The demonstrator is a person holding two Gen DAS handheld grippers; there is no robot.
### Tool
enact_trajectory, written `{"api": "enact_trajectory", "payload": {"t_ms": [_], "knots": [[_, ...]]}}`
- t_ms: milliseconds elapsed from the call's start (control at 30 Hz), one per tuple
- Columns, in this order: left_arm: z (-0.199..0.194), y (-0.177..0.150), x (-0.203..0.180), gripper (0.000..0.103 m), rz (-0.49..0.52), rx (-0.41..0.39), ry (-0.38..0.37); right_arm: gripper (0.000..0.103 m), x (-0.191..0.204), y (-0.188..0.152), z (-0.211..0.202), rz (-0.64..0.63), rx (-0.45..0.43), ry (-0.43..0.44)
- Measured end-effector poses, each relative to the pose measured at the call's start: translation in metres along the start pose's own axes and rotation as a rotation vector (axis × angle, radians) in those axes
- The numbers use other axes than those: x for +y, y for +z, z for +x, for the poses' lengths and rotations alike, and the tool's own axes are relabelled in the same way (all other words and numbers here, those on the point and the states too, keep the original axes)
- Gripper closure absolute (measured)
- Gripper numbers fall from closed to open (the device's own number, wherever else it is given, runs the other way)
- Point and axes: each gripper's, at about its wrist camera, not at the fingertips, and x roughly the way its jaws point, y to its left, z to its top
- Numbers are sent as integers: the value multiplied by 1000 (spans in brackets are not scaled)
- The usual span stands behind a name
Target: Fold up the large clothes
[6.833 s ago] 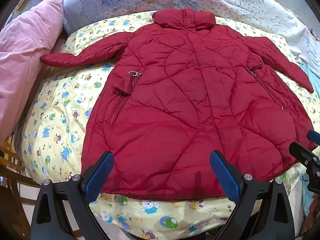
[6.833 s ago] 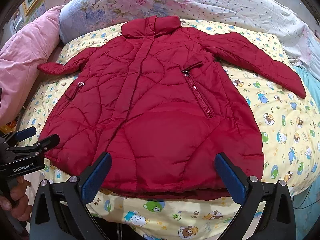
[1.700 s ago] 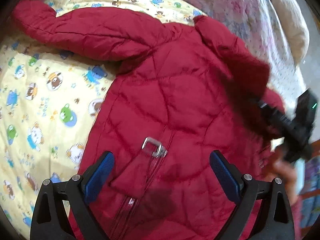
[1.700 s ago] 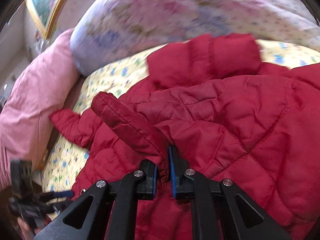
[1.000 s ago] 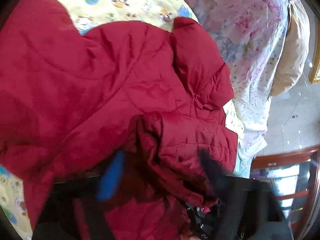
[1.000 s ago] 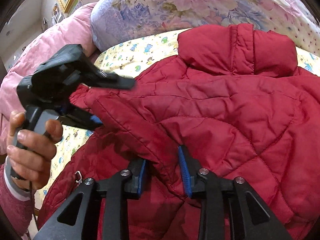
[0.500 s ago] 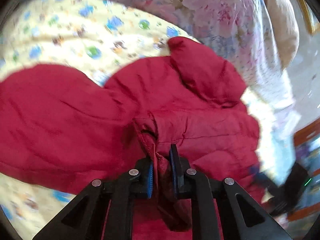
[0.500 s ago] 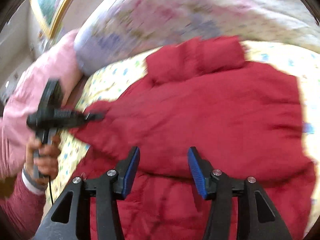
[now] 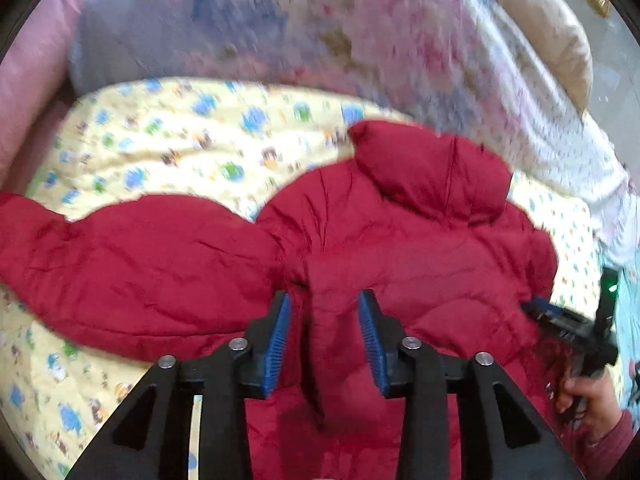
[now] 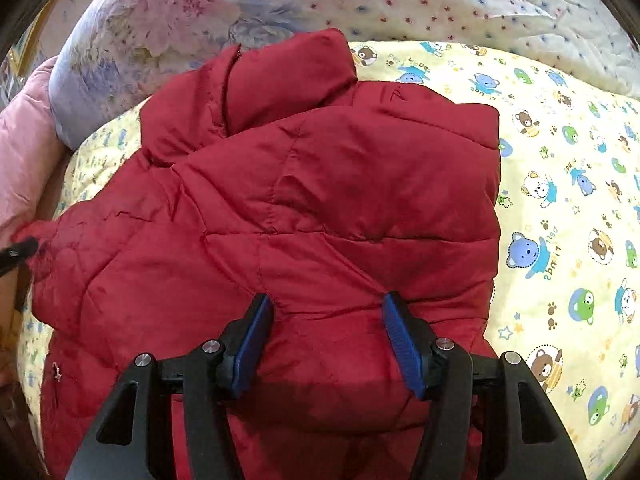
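Observation:
A red quilted puffer jacket point(image 10: 304, 200) lies on the bed, collar point(image 10: 280, 76) toward the pillows. Its right sleeve is folded across the chest, the cuff lying near the left side. In the left wrist view the jacket point(image 9: 420, 264) shows with its left sleeve point(image 9: 132, 272) stretched out to the left. My left gripper point(image 9: 325, 322) is partly open, with the folded sleeve's end lying between its blue pads, not pinched. My right gripper point(image 10: 327, 334) is open just above the jacket's folded part; it also shows in the left wrist view point(image 9: 560, 320).
The bed has a yellow cartoon-bear sheet point(image 10: 560, 208). A floral quilt point(image 10: 280, 0) is piled along the head of the bed, and a pink pillow point(image 10: 20, 152) lies at the left. A tan pillow point(image 9: 552, 32) sits at the back right.
My left gripper, shut on the sleeve's end half a second ago, has opened and let it go. My right gripper has stayed open and has drawn back slightly. The sleeve now lies across the chest.

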Motion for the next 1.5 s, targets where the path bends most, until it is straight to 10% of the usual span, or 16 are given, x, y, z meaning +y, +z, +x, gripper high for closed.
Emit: {"api": "enact_trajectory", "payload": {"t_ms": [167,400,600,1000,1500], "knots": [[-12,-14,-20,62,5,-8,-121,42,-3,3,5,7,5,-12],[53,-38,-52,62,121,138,-17,31,1,-2,4,-8,4,6],[74,-40,-36,61,64,180,-67,0,13,-6,2,-28,18,38],[88,-39,-23,61,78,189,-96,0,36,-10,17,-89,50,-121],[-17,-62,59,32,-156,57,-35,0,45,-10,-38,-45,-41,-64]]}}
